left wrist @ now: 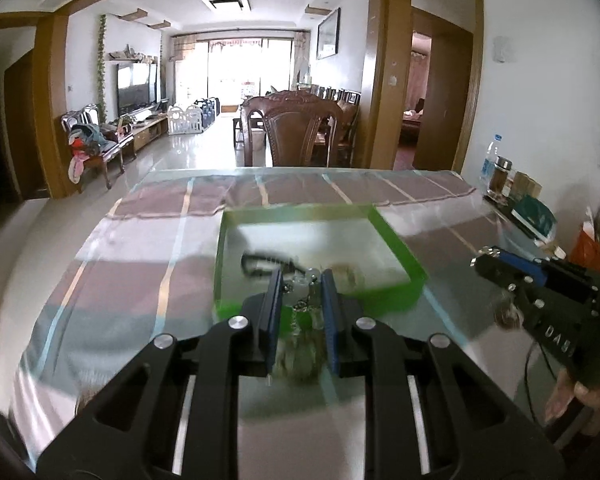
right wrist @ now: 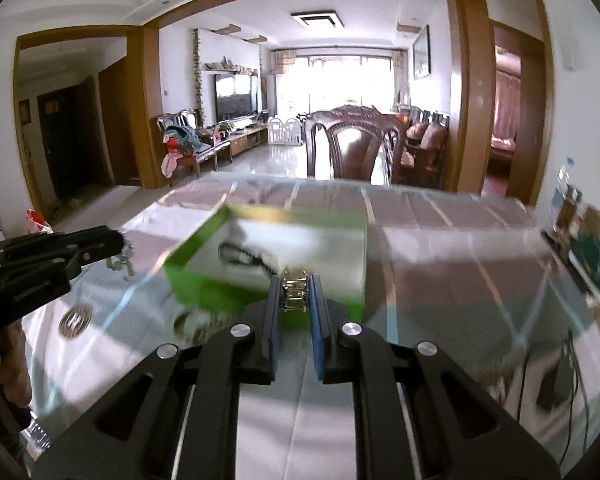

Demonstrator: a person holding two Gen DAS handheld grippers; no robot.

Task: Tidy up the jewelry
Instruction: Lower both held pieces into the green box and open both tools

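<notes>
Both grippers, left [left wrist: 301, 280] and right [right wrist: 295, 286], clamped silver metal chain jewelry [right wrist: 294, 294] just before the shallow green tray [left wrist: 400, 248].

Bright green tray [left wrist: 400, 300], mauve-and-white plaid tablecloth [left wrist: 140, 240], blue-padded black fingers [left wrist: 329, 304]

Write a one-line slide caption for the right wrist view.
Right hand-held gripper grips a metal bracelet before the green tray.
</notes>
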